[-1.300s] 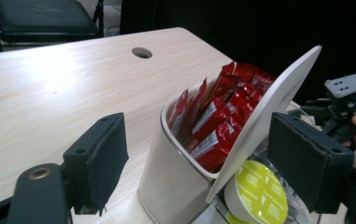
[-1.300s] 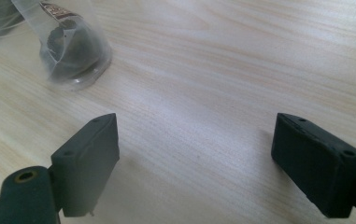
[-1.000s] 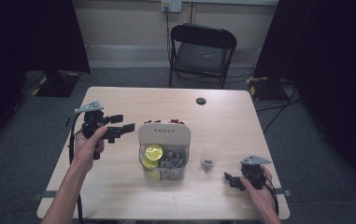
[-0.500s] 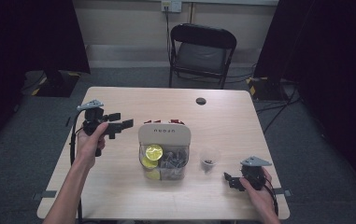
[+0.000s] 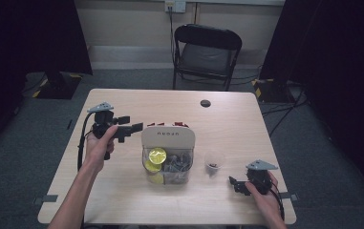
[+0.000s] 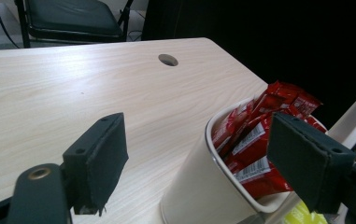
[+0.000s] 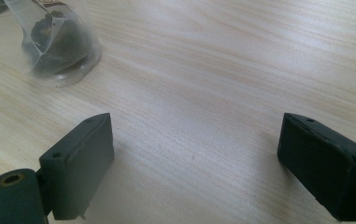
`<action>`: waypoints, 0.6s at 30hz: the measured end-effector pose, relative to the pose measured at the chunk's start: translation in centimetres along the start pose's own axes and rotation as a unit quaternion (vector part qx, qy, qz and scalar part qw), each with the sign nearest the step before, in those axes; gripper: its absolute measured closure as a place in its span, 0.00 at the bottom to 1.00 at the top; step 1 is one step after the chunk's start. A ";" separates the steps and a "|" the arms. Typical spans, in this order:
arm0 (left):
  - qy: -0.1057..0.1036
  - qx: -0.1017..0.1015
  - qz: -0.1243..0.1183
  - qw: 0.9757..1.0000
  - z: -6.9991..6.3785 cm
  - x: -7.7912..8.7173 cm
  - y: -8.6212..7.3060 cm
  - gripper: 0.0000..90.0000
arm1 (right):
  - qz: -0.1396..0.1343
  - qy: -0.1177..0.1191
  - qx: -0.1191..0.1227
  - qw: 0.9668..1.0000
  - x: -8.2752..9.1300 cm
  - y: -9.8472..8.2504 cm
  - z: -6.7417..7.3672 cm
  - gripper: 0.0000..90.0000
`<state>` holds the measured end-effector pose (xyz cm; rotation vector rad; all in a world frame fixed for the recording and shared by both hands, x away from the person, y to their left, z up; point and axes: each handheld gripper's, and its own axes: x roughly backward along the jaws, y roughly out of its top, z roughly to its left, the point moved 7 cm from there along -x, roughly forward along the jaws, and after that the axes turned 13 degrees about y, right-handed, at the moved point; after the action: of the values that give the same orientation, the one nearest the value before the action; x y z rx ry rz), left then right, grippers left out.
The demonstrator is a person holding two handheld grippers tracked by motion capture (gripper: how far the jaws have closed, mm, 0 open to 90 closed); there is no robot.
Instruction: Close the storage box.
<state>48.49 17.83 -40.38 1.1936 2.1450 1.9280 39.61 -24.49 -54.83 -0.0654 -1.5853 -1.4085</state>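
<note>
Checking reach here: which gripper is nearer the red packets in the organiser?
Left. The left gripper hovers just left of the red packets; the right gripper rests near the table's front right edge, beyond the small cup.

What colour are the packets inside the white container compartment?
The packets are red, with white barcode labels; the left gripper view shows them best.
</note>
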 end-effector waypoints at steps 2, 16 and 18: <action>-0.004 -0.001 0.001 1.000 -0.3 0.0 0.0 0.22 | 0.000 0.000 0.000 1.000 0.0 0.0 0.0 0.12; -0.029 -0.031 0.002 0.999 -1.9 0.7 0.1 0.24 | 0.000 0.001 0.001 1.000 0.0 0.0 0.0 0.11; -0.031 -0.033 0.003 0.999 -2.1 0.7 0.0 0.24 | 0.000 0.001 0.001 1.000 0.0 0.0 0.0 0.11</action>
<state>46.94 16.47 -39.54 1.2342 2.0325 1.9212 39.59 -24.50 -54.83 -0.0635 -1.5844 -1.4060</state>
